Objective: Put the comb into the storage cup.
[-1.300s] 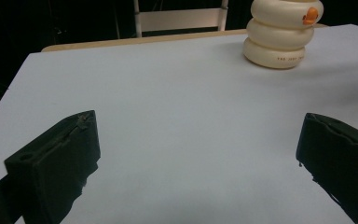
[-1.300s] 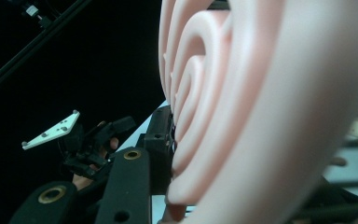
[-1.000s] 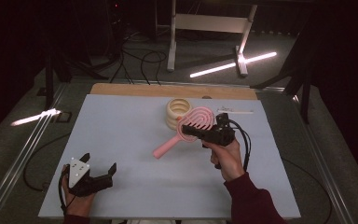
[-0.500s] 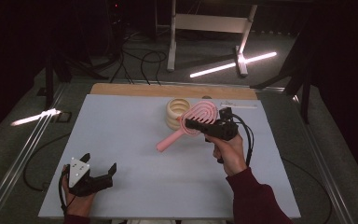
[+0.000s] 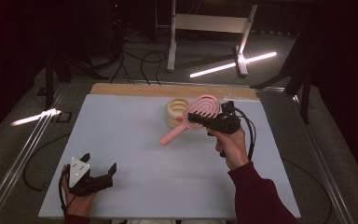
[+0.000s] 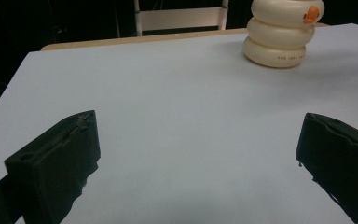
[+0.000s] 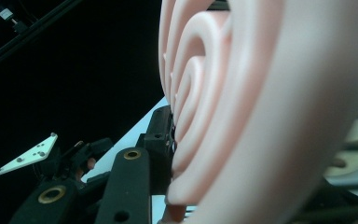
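Pink plastic is what the right gripper [image 5: 200,119] is squeezing: a pink brush [image 5: 193,116] with curvy loops in its round head. Its jaws are closed tight on the head, and the brush is up in the air over the far side of the white table [image 5: 135,140], with its long handle sticking down and to the left. Just behind it sits a cream holder [image 5: 175,112] made of fat stacked rings, with a small orange bit on it. The left gripper [image 5: 93,179] rests low near the front edge of the table, with its jaws wide apart and nothing between them. I think the brush could slip, because the grip is on the loopy head and the handle hangs out far, so it may swing or twist. If the hand tips too fast, the handle could bump the holder and knock it over. The holder looks light, so a small push might slide it.
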